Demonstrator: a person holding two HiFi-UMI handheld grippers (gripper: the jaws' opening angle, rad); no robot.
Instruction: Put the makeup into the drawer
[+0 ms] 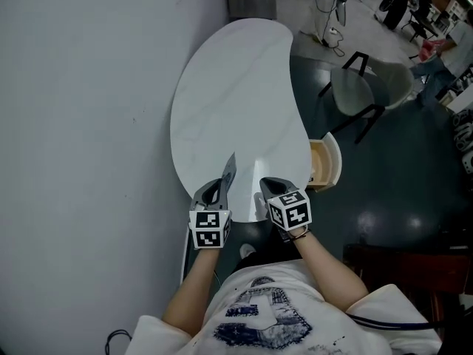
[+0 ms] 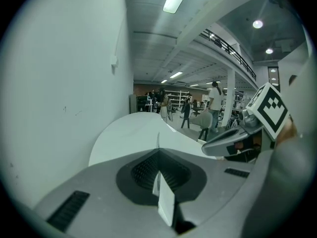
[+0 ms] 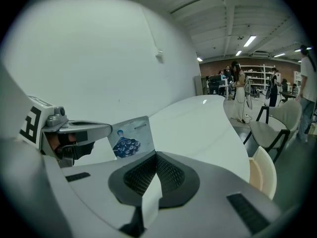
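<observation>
Head view, with both gripper views. The left gripper (image 1: 222,183) and the right gripper (image 1: 267,183) are held side by side over the near end of a white, kidney-shaped table (image 1: 236,87). Both point away from the person and tilt somewhat downward. Each marker cube sits at the wrist end, and the bare forearms (image 1: 194,294) run back from the cubes to a white printed T-shirt (image 1: 259,316).

Left gripper: its jaws are pressed together on a thin makeup sachet (image 3: 131,138), gripped at its lower edge. The sachet stands upright beyond the jaw tips. In the left gripper view it appears only as a narrow edge rising from the closed tips. In the right gripper view its face shows, pale with a dark blue picture, just ahead and to the left of the right gripper's own tips.

Right gripper: its jaws are closed against each other, and no object from the table lies between them. Its tips stand near the sachet but apart from it.

The drawer (image 1: 325,165) is pulled open at the table's right edge, to the right of the right gripper's jaws and a little ahead of them. Its pale wooden inside faces up, and its contents cannot be made out. A grey wall (image 1: 89,124) runs along the left of the left gripper, and a chair (image 1: 362,87) stands on the dark floor beyond the drawer.
</observation>
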